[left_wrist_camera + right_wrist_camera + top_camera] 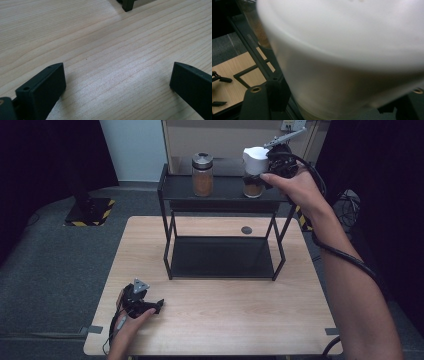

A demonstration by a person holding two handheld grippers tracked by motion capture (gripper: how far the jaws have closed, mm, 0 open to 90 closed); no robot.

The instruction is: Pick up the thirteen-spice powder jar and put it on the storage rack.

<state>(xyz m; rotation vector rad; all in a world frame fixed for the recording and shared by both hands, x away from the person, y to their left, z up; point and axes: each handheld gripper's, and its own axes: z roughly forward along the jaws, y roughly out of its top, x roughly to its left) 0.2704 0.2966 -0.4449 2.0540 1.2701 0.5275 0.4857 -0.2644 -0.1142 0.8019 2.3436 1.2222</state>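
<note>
A steel-lidded jar (202,175) stands near on the shelf (175,190); the right gripper (267,170) clamps the white-lidded jar (254,170); the left gripper (117,82) gapes empty.

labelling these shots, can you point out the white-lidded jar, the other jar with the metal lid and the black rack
white-lidded jar (254,164): high view, on its white lid.
metal-lidded jar (202,181): high view, on the glass body with brown filling.
black rack (223,256): high view, on its bare lower shelf.
</note>
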